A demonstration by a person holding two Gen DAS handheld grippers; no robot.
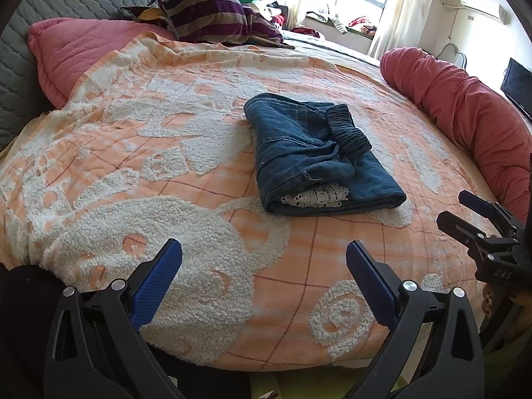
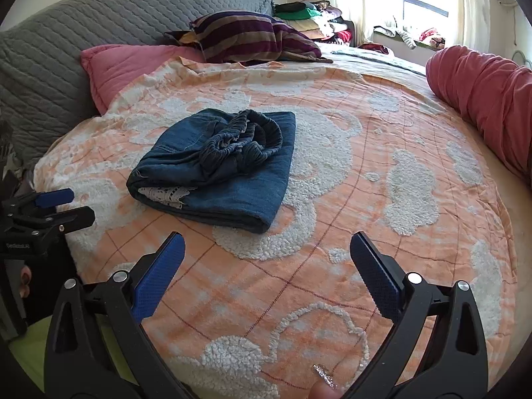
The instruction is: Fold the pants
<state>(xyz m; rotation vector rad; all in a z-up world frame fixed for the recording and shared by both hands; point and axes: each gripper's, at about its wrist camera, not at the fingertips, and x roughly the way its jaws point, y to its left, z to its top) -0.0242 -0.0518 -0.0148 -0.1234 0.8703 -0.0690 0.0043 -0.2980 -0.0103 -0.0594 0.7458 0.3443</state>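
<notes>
Both my grippers, left gripper (image 1: 264,256) and right gripper (image 2: 267,249), hung released and empty at the near bed edge, since the pants (image 1: 316,156) lay folded mid-blanket (image 1: 166,153), well apart.

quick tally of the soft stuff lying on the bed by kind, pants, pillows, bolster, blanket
Folded denim pants: 1
Pillows: 2, one pink pillow and one striped pillow
Red bolster: 1
Orange and white blanket: 1
Total: 5

The clothes heaped at the far end are too small to count.
</notes>
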